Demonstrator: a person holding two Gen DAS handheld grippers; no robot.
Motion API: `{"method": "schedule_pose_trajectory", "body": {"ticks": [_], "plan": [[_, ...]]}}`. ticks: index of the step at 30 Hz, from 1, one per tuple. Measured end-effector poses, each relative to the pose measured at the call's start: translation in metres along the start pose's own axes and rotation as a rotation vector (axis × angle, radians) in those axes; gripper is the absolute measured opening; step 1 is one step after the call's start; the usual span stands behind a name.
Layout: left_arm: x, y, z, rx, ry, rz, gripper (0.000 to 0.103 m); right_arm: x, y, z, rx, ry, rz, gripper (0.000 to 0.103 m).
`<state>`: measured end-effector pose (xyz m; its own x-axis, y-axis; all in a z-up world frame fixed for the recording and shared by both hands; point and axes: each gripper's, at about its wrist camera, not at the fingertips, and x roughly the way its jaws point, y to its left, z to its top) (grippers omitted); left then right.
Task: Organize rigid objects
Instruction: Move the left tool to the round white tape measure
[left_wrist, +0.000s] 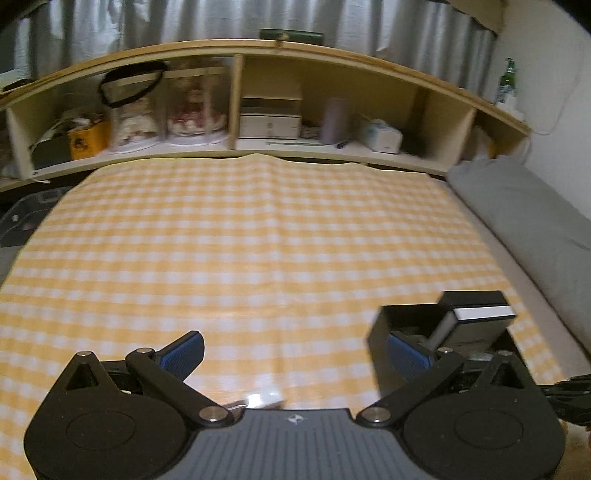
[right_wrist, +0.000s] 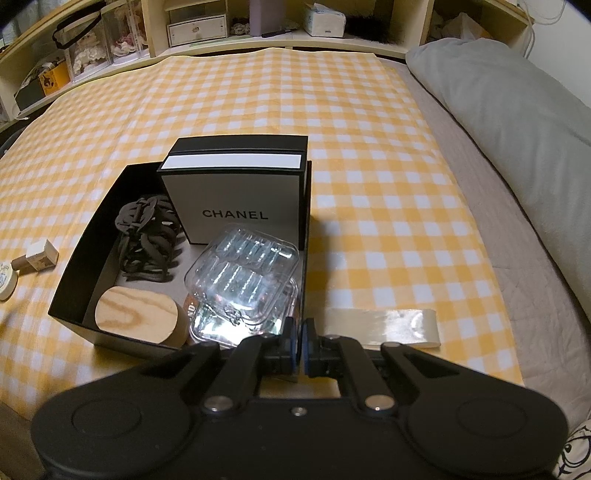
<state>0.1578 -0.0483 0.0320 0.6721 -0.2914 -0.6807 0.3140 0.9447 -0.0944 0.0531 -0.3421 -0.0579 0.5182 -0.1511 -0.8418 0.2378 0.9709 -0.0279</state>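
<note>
A black open box (right_wrist: 92, 236) sits on the yellow checked cloth (right_wrist: 369, 155). Inside stand a white Chanel box (right_wrist: 232, 199), a dark hair claw (right_wrist: 149, 236), a clear plastic case (right_wrist: 243, 273) and a round wooden block (right_wrist: 136, 317). My right gripper (right_wrist: 297, 338) is shut on the box's near right wall. My left gripper (left_wrist: 295, 354) is open and empty above the cloth, to the left of the black box (left_wrist: 384, 332), with the Chanel box (left_wrist: 476, 321) behind its right finger. A small shiny item (left_wrist: 262, 400) lies under the left gripper.
A small wood-capped bottle (right_wrist: 35, 258) and a round tin (right_wrist: 5, 282) lie left of the box. A clear tape strip (right_wrist: 384, 326) lies to its right. A grey pillow (right_wrist: 517, 122) lines the right side. A cluttered wooden shelf (left_wrist: 258, 110) runs along the back.
</note>
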Motion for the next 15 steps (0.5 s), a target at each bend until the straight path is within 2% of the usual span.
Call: {"method": "schedule_pose_trajectory", "body": {"ticks": [6,9,11,13,15], "plan": [[0.008,0.036,-0.006,0.024,0.084,0.049,0.103,0.000,0.000,0.000,-0.006,0.001,-0.003,0.004],[0.024,0.049,-0.011,0.022,0.173,0.119,0.103,0.000,0.000,0.000,-0.005,0.001,-0.003,0.004],[0.035,0.055,-0.013,0.024,0.224,0.136,0.102,0.000,0.000,0.000,-0.005,0.001,-0.003,0.004],[0.045,0.059,-0.016,0.018,0.265,0.141,0.099,-0.001,0.000,0.000,-0.005,0.000,-0.003,0.004],[0.054,0.062,-0.020,0.008,0.311,0.141,0.090,-0.001,0.000,0.000,-0.003,-0.001,-0.001,0.004]]}}
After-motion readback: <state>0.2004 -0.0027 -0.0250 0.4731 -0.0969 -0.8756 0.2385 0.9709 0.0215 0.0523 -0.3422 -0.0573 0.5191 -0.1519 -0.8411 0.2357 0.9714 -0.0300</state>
